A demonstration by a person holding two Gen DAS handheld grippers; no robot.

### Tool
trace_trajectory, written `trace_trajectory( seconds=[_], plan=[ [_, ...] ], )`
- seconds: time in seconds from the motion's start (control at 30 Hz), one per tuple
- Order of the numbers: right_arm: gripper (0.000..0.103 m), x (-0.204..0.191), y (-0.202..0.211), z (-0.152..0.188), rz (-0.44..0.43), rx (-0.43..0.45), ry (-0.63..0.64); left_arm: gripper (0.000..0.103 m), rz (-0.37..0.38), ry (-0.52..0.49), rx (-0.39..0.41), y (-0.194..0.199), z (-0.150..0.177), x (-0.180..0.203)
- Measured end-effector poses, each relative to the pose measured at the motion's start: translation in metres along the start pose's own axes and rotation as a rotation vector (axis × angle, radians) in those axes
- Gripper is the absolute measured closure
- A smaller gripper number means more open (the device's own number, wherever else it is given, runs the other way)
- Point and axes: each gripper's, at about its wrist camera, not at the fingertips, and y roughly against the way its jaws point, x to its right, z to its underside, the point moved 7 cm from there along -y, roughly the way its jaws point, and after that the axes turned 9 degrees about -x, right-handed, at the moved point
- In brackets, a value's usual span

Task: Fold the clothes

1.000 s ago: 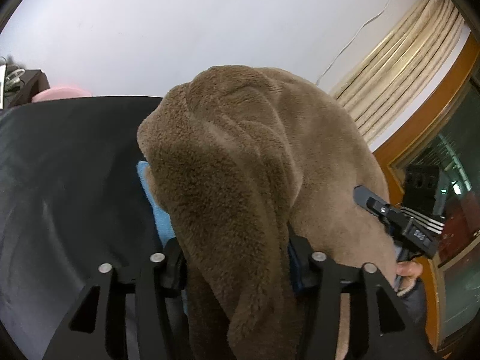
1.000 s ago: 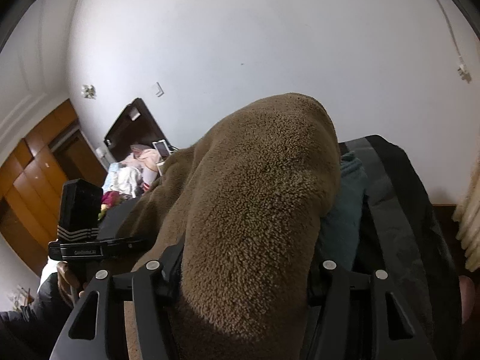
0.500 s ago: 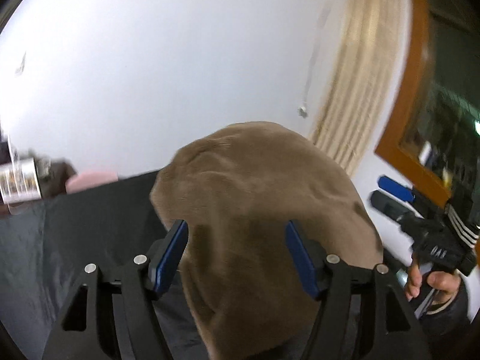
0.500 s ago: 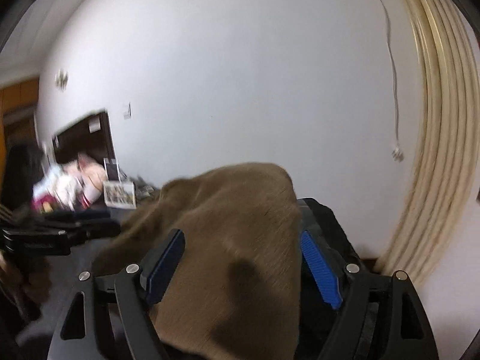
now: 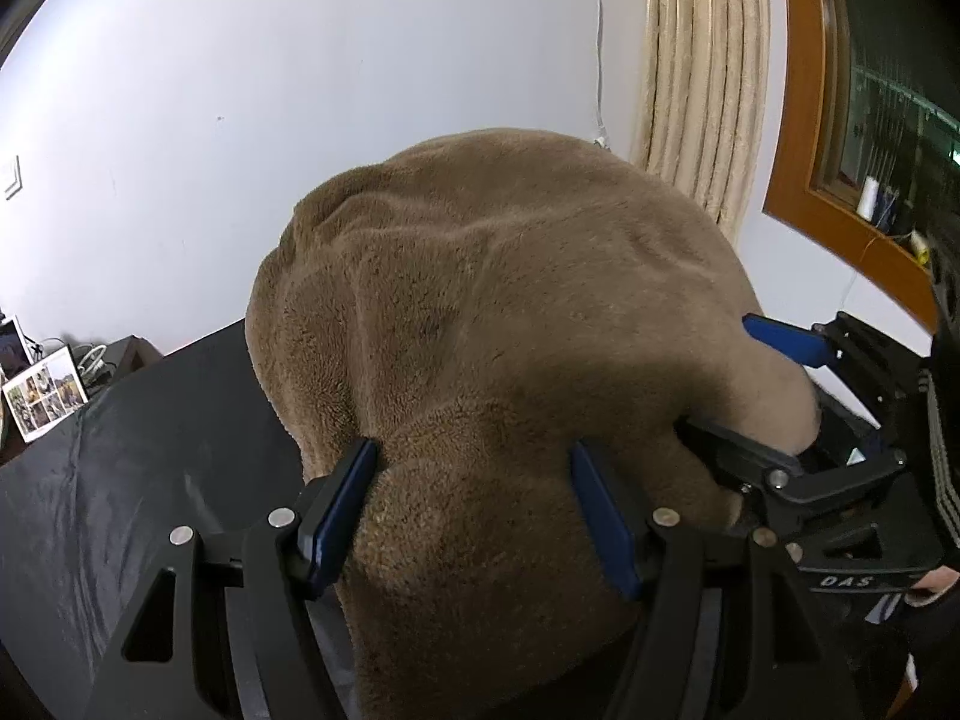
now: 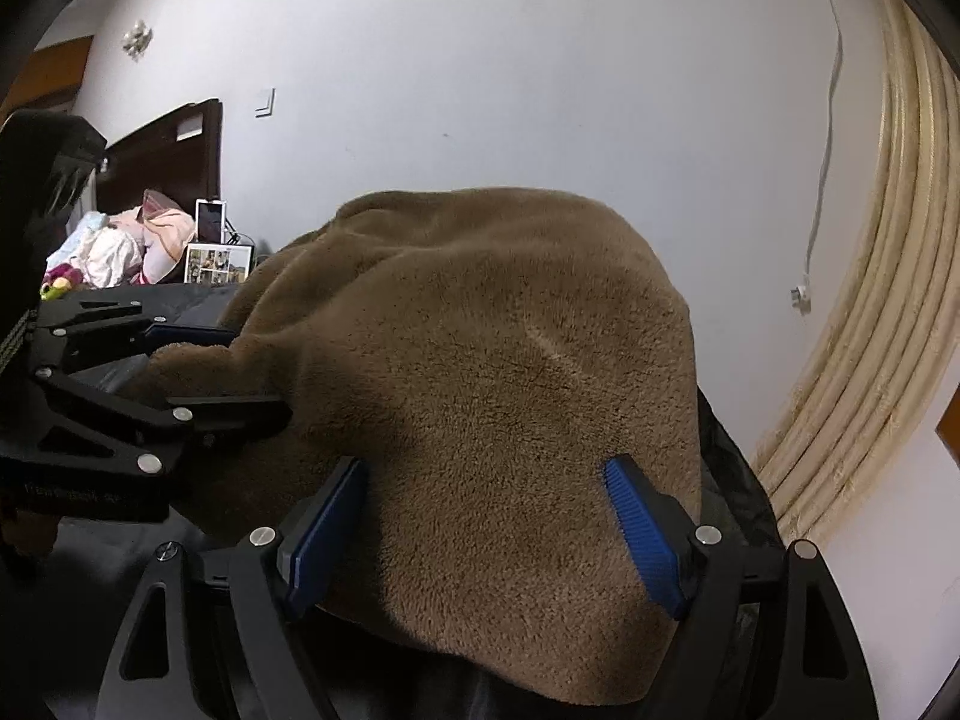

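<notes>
Plush brown fleece garment (image 5: 510, 324), soft and bulky, draped over both grippers.
Left gripper (image 5: 474, 510) and right gripper (image 6: 486, 534) both stand spread; fleece sags between them, so hold bunched edges near 6 o'clock.

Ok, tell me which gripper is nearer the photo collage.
Left. The left gripper has the photo collage off to its own left; the right gripper sits farther right, seeing the collage beyond the left one.
</notes>
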Motion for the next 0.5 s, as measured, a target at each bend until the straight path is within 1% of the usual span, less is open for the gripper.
trace_trajectory(
  seconds=[0.13, 0.2, 0.33, 0.5],
  plan=[
    [0.02, 0.0, -0.003, 0.007, 0.006, 0.012, -0.015, 0.032, -0.01, -0.001, 0.006, -0.006, 0.005, 0.006],
    [0.02, -0.002, -0.004, 0.007, 0.015, 0.016, -0.017, 0.032, -0.025, -0.002, 0.012, -0.02, 0.0, 0.015],
    [0.02, -0.004, -0.004, 0.006, 0.025, 0.017, -0.025, 0.031, -0.064, 0.017, 0.019, -0.027, 0.002, 0.022],
    [0.02, -0.005, -0.001, 0.01, 0.05, 0.018, -0.023, 0.03, -0.105, 0.032, 0.017, -0.018, 0.004, 0.027]
  ],
)
